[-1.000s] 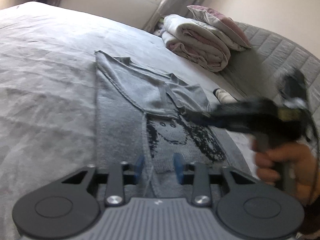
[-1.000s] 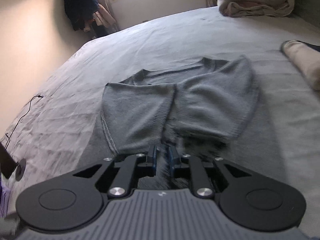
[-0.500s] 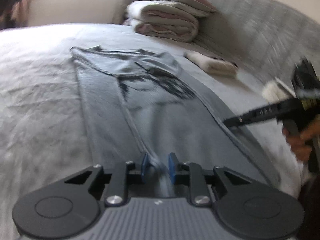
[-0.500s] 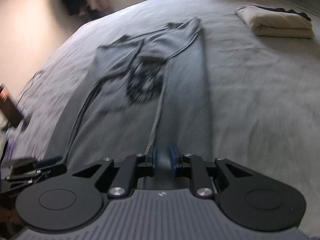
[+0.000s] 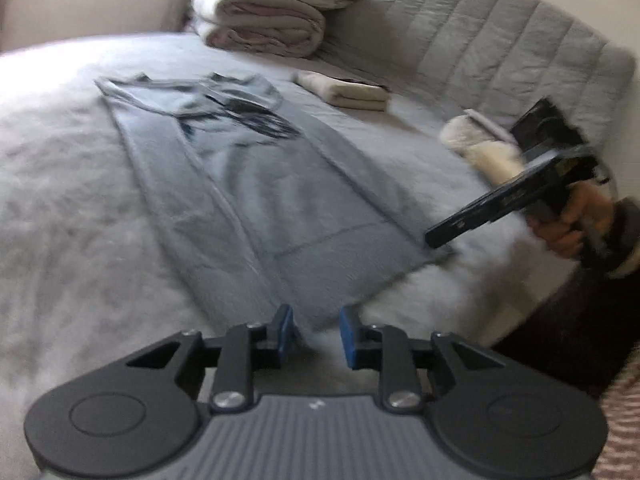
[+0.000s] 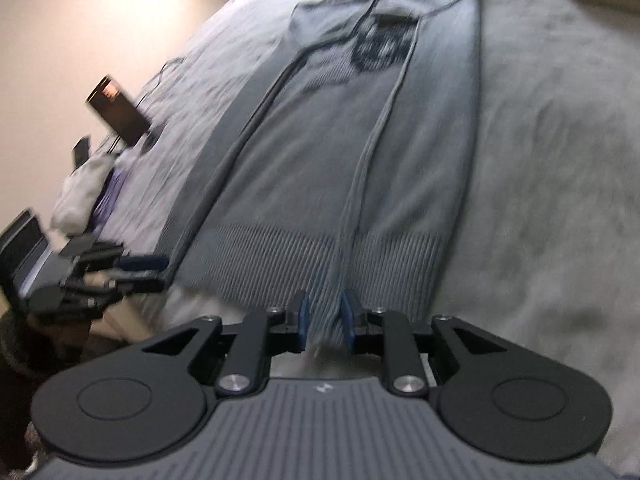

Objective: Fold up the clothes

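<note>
A grey knit sweater (image 5: 280, 184) with a dark chest print lies stretched lengthwise on the grey bed cover (image 5: 60, 200), its sleeves folded in over the chest. My left gripper (image 5: 316, 334) is shut on the near hem corner, and a fabric ridge runs up from its blue pads. My right gripper (image 6: 325, 320) is shut on a bunched pleat of the ribbed hem (image 6: 400, 256). From the left wrist view, the right gripper (image 5: 432, 238) appears black and hand-held at the hem's other corner. The right wrist view shows the left gripper (image 6: 140, 270) at the sweater's (image 6: 360, 140) left hem corner.
Folded quilts (image 5: 264, 20) are stacked by the padded headboard (image 5: 480, 40). A folded cream towel (image 5: 348, 90) and a fluffy cream item (image 5: 488, 152) lie right of the sweater. A dark device on a stand (image 6: 118, 114) sits by the bed's left edge.
Both grippers closed on the hem and drew it back toward the bed's near edge. The sweater went from bunched near the chest to stretched out long and flat.
</note>
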A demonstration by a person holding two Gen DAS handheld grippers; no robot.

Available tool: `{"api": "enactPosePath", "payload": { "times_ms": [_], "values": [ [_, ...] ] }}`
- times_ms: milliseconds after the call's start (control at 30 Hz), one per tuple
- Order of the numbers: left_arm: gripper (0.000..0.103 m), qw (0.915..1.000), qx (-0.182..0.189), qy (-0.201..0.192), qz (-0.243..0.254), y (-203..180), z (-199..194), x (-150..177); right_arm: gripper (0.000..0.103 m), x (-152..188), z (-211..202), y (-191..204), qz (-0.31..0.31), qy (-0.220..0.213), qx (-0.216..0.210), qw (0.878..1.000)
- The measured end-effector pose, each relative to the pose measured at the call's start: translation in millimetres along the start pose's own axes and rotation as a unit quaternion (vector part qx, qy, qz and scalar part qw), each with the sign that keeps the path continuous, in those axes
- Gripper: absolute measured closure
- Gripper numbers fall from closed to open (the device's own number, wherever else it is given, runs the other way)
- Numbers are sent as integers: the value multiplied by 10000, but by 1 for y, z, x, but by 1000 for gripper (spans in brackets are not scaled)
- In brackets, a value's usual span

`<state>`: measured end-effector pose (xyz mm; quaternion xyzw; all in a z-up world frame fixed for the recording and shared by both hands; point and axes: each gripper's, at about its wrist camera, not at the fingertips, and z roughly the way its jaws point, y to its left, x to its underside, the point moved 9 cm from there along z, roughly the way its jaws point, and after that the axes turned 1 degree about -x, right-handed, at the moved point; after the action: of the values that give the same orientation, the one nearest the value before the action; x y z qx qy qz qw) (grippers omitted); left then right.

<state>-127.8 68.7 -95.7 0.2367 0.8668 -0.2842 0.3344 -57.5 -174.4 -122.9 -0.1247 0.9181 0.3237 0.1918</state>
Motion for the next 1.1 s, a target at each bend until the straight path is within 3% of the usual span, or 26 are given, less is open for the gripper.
{"api": "enactPosePath", "payload": {
  "times_ms": [67, 133, 267, 433, 600, 700, 733, 800, 1100],
  "values": [
    [76, 9983, 549, -97, -179, -7, -8, -6, 78, 4, -5, 3, 191, 124, -371, 9991],
    [68, 9952, 840, -325, -384, -8, -19, -16, 74, 2, -12, -1, 385, 54, -509, 9979],
    [61, 9932, 463, -544, -919, 19, -29, -30, 63, -6, -27, -17, 736, -223, -515, 9957],
    [62, 9819, -123, -31, -1890, 69, -19, -17, 62, -10, -39, -39, 1156, -430, -514, 9910],
    [62, 9637, 167, 204, -2656, 89, -8, 1, 62, -4, -40, -60, 1588, -400, -604, 9847],
    [65, 9587, 337, 267, -2811, 90, -2, 4, 63, 2, -38, -69, 1730, -308, -697, 9820],
    [75, 9577, 392, 307, -2836, 90, 0, 5, 63, 3, -37, -69, 1778, -289, -775, 9806],
    [79, 9579, 484, 443, -2794, 85, 9, 6, 65, 5, -31, -67, 1829, -229, -906, 9787],
    [82, 9507, 855, 560, -2929, 75, 26, 7, 84, 6, -18, -64, 1968, -104, -1245, 9724]
  ]
}}
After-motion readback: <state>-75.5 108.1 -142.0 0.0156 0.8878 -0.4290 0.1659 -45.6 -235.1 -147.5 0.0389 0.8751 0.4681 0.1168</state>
